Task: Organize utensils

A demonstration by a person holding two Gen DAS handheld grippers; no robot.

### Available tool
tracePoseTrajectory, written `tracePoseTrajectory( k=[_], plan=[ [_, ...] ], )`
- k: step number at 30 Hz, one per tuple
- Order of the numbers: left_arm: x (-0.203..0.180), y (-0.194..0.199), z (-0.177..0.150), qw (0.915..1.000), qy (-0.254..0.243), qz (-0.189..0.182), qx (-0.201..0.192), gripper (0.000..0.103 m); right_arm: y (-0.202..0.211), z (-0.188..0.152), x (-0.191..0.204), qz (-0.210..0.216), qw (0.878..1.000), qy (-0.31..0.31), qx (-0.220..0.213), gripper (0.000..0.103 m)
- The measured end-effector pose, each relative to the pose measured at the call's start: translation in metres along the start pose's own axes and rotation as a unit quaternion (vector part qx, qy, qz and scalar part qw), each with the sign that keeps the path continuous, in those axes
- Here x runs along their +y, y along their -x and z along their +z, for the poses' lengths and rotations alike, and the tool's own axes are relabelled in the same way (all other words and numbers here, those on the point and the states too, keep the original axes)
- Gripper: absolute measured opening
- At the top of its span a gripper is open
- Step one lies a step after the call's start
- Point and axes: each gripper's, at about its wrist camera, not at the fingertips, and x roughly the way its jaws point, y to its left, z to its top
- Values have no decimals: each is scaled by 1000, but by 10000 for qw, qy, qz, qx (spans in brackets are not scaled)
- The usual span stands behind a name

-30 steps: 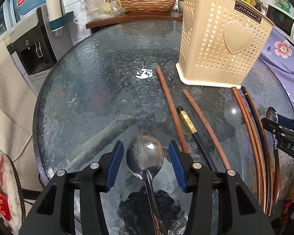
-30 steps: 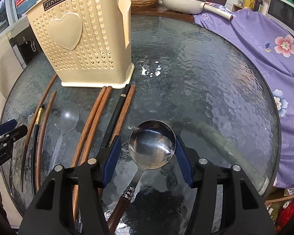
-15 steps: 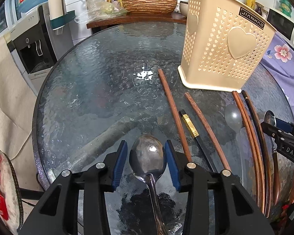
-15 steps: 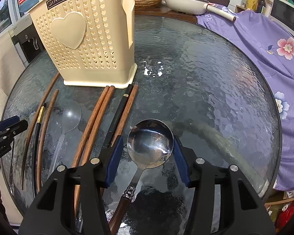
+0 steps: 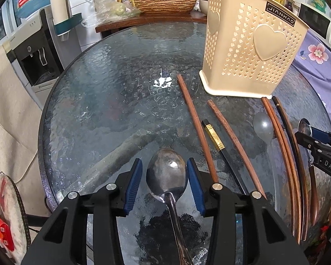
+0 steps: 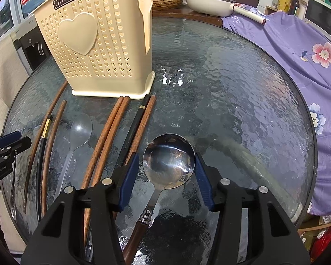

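Left claw (image 5: 164, 184) part open astride steel spoon (image 5: 166, 174), pads just reopened, gripping nothing; right claw (image 6: 167, 177) likewise around ladle (image 6: 168, 161). Close squarely across bowls before lifting.

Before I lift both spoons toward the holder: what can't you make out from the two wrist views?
- Utensil holder interior: both views see only its perforated walls.
- Steel spoon handle end: cut off by left view's bottom edge.
- Round spoon wooden handle: runs under right gripper.
- Whether either spoon is off the glass table: unclear.
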Motion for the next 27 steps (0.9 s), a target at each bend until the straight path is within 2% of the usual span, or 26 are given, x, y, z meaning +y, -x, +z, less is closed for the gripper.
tracePoseTrajectory(
  k=[4,7,16,27],
  plan=[
    [-3,0,2,10000,-42,9,24,36,0,-1,1,7,10000,7,3,51],
    [-4,-1,3,10000,-72,-6,27,36,0,-1,2,20,10000,23,-9,47],
    [-2,1,1,9999,-71,-66,-68,35,1,-3,4,42,10000,60,-53,47],
    [-3,23,9,9984,-49,-156,-543,35,12,-2,-7,271,9992,-43,-288,47]
  ],
)
